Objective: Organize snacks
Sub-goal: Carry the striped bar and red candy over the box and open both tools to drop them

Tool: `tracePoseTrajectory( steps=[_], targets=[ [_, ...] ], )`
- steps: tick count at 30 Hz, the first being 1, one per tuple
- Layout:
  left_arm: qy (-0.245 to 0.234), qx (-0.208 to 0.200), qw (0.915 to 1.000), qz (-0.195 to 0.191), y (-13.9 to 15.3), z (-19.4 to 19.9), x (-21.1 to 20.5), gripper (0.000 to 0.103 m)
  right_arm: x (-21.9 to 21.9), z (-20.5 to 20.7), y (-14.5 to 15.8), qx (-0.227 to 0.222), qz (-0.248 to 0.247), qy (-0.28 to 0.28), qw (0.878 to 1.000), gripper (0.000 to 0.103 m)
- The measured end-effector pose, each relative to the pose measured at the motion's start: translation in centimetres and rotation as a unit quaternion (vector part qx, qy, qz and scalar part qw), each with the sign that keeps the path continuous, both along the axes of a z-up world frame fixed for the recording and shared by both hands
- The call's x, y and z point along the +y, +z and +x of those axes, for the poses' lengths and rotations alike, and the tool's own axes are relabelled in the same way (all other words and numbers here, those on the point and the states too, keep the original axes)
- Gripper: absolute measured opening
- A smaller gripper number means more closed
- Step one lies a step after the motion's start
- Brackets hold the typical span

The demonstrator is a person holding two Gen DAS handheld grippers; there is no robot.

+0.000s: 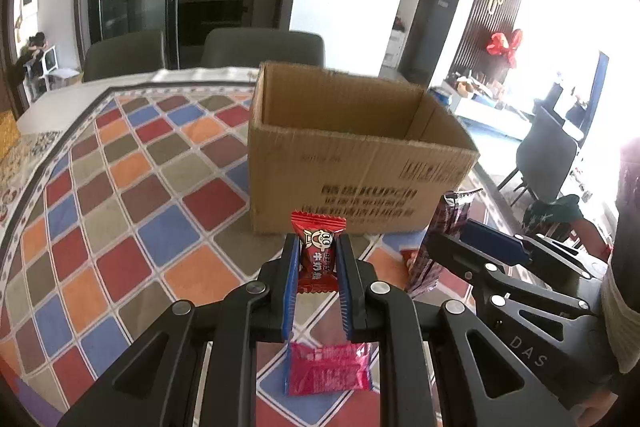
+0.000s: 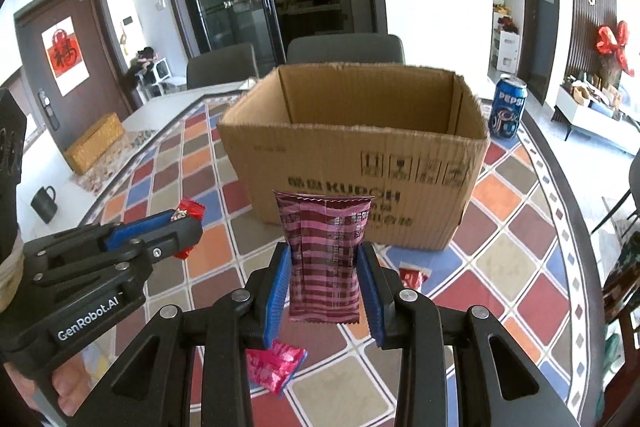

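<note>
My left gripper [image 1: 318, 247] is shut on a small red candy packet [image 1: 317, 255], held above the tablecloth in front of an open cardboard box [image 1: 352, 163]. My right gripper [image 2: 325, 259] is shut on a purple-and-pink striped snack packet [image 2: 326, 255], held upright in front of the same box [image 2: 356, 163]. In the left wrist view the right gripper [image 1: 440, 247] and the striped packet [image 1: 444, 239] show at the right. In the right wrist view the left gripper [image 2: 188, 223] with the red candy [image 2: 191, 211] shows at the left. A pink packet [image 1: 328, 369] lies on the cloth below; it also shows in the right wrist view [image 2: 276, 367].
A small red packet [image 2: 414, 275] lies near the box's front right corner. A Pepsi can [image 2: 507, 107] stands right of the box. A black mug [image 2: 43, 203] and a woven basket [image 2: 96, 143] sit at the left. Two chairs [image 2: 344, 47] stand behind the table.
</note>
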State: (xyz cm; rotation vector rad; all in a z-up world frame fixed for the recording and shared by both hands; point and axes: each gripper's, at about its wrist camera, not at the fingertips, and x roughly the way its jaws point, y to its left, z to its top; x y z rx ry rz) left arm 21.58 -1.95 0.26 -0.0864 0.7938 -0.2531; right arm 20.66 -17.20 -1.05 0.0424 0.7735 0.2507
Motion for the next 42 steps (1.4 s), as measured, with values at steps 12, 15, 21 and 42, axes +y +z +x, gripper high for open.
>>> tracePoseTrajectory(
  steps=[12, 15, 21, 42],
  targets=[
    [-0.008, -0.063, 0.9980, -0.001, 4.7, 1.3, -1.1, 0.019, -1.2, 0.6, 4.6, -0.055, 0.011, -0.011, 0.998, 0.035],
    [-0.010, -0.074, 0.9972, 0.001, 5.6, 1.8, -1.3, 0.019, -1.5, 1.0, 5.9, -0.069, 0.011, -0.014, 0.997, 0.035],
    [-0.011, -0.092, 0.9957, 0.008, 7.2, 3.1, -1.7, 0.019, -1.6, 2.0, 7.5, -0.090, 0.009, -0.015, 0.996, 0.035],
    [-0.019, -0.060, 0.9978, 0.019, 7.4, 10.9, -3.1, 0.019, -2.1, 9.2, 9.4, -0.097, -0.013, -0.026, 0.995, 0.035]
  ],
)
